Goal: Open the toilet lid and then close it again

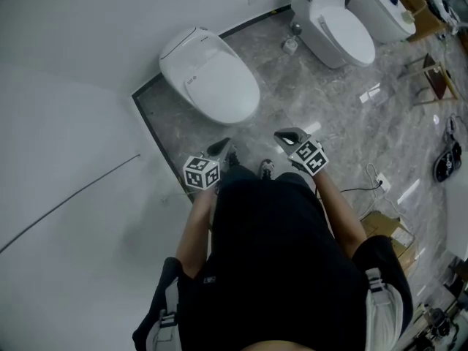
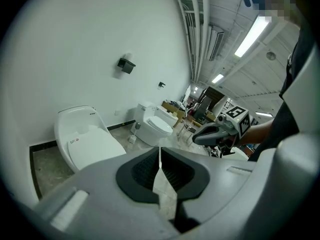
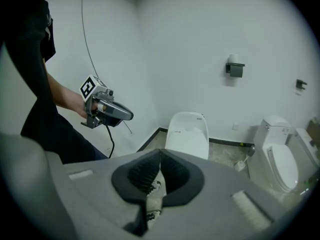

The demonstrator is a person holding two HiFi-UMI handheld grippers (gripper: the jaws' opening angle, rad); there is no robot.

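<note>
Two grippers sit at centre frame in the head view. Both are apart from the white oval toilet with its lid down [image 1: 210, 75], which stands above and left of them against the white wall [image 1: 73, 86].

Clearances: bare grey marble floor [image 1: 322, 108] separates both sets of jaw tips from the toilet's front edge. A dark skirting strip [image 1: 150, 123] bounds that floor on the left. A second white toilet [image 1: 333, 24] stands at upper right, well apart from the first.

Gripper state: the left gripper [image 1: 222, 146] has its jaws nearly together, leaving only a thin slit with nothing in it. The right gripper [image 1: 285, 134] has its jaws fully closed and holds nothing.

View differences: both gripper views show a black wall-mounted holder [image 3: 235, 69] above the toilets, which the head view lacks. Only the left gripper view shows the long ceiling lights [image 2: 252, 34]. The thin dark cable [image 1: 69, 196] crossing the wall at lower left shows along its length only in the head view.

Obstructions: the person's black-clothed torso [image 1: 274, 262] covers the head view's lower centre. The upper right corner is cluttered and cut off, so it cannot be made out.
</note>
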